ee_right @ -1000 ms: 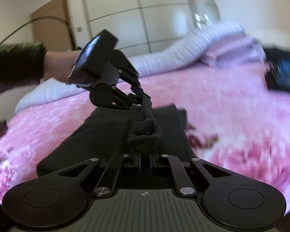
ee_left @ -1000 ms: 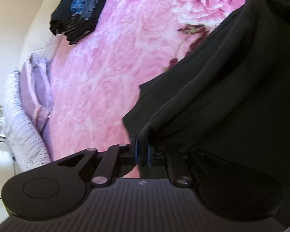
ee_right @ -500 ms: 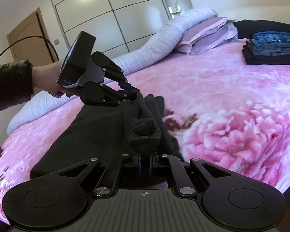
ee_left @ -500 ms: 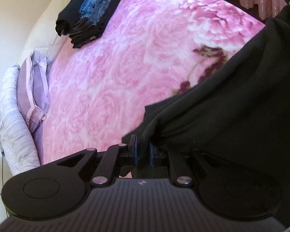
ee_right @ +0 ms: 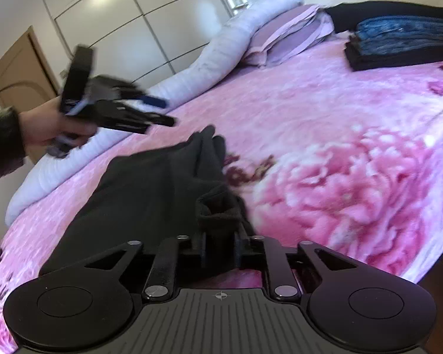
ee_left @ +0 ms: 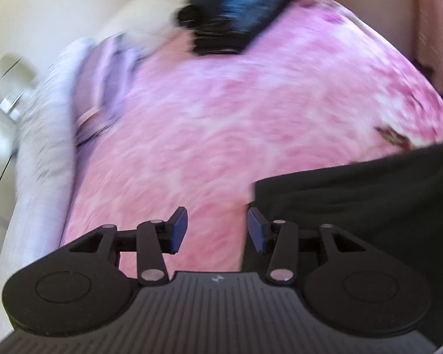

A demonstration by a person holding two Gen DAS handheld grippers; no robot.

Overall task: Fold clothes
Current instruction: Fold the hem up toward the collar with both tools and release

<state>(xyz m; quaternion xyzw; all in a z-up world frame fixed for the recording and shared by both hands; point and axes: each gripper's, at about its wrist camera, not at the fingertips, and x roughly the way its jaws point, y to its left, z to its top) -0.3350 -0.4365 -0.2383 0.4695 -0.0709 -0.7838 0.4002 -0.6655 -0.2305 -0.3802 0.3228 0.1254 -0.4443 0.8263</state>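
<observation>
Two grippers: your left gripper [ee_left: 217, 230] gapes wide, gripping nothing, above the pink blanket [ee_left: 236, 118]; your right gripper [ee_right: 220, 249] pinches the black garment [ee_right: 150, 194], folded stack [ee_right: 398, 44] at two o'clock.

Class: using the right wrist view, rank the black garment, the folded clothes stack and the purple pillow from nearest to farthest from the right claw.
1. Black garment: in the right claw.
2. Folded clothes stack and purple pillow: both far across the bed, stack right, pillow centre; too close to call.
</observation>
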